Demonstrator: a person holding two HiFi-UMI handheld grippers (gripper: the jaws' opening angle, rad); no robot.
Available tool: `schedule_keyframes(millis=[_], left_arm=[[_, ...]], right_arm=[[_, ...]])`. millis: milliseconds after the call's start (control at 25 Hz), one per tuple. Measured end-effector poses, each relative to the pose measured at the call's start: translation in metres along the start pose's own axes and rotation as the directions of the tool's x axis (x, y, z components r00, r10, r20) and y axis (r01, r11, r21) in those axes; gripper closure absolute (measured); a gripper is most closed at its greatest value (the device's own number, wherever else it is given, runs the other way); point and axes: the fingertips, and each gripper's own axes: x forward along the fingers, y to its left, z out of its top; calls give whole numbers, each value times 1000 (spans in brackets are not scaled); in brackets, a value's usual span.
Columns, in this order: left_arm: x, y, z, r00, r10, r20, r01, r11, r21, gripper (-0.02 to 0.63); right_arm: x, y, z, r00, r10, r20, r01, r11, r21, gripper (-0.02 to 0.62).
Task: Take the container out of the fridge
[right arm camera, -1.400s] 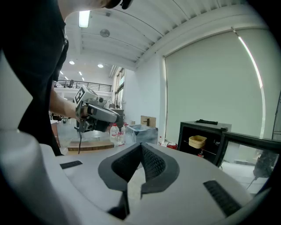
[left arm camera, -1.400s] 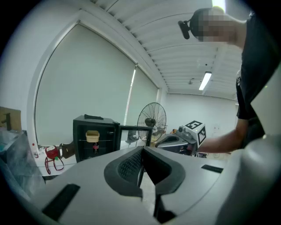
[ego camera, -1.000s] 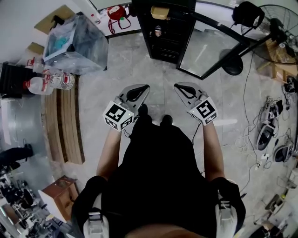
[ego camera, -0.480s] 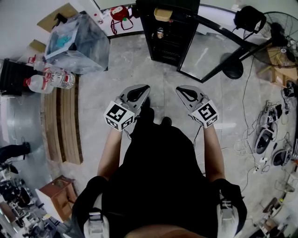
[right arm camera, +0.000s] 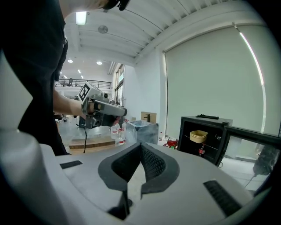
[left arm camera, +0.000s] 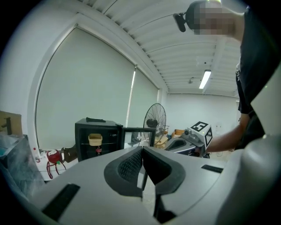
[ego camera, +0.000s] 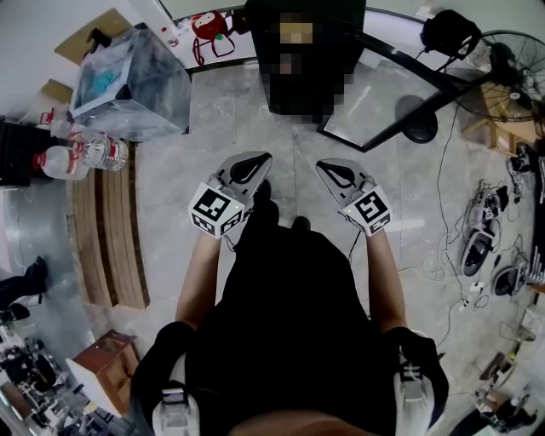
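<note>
A black mini fridge (left arm camera: 97,137) stands on the floor ahead with its glass door (ego camera: 400,98) swung open to the right. On its upper shelf sits a pale yellow container (left arm camera: 95,139), also plain as the container (right arm camera: 198,136) in the right gripper view. A small dark bottle (right arm camera: 202,150) stands on the shelf below. In the head view the fridge (ego camera: 260,64) interior is covered by a mosaic patch. My left gripper (ego camera: 265,157) and right gripper (ego camera: 322,165) are held side by side at waist height, well short of the fridge. Both are shut and hold nothing.
A clear plastic bin (ego camera: 128,81) and water bottles (ego camera: 81,153) sit at the left, beside wooden boards (ego camera: 111,230). A standing fan (ego camera: 502,60) is right of the door. Cables and devices (ego camera: 485,247) litter the floor at the right. A red object (ego camera: 209,25) lies left of the fridge.
Both grippers keep nearly the same pose, still shut. The head view has shifted a little, so the bin, bottles and fan sit slightly further left.
</note>
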Motion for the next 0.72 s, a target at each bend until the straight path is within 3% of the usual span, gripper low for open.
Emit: schedule_keyframes(millis=[400, 720], left_arm=[[11, 69, -1, 999, -51, -6, 51, 999, -19, 584], [34, 109, -1, 993, -109, -49, 111, 993, 31, 584]], right_arm=[[60, -18, 21, 998, -48, -34, 48, 999, 9, 597], [93, -50, 36, 994, -108, -35, 108, 994, 13, 597]])
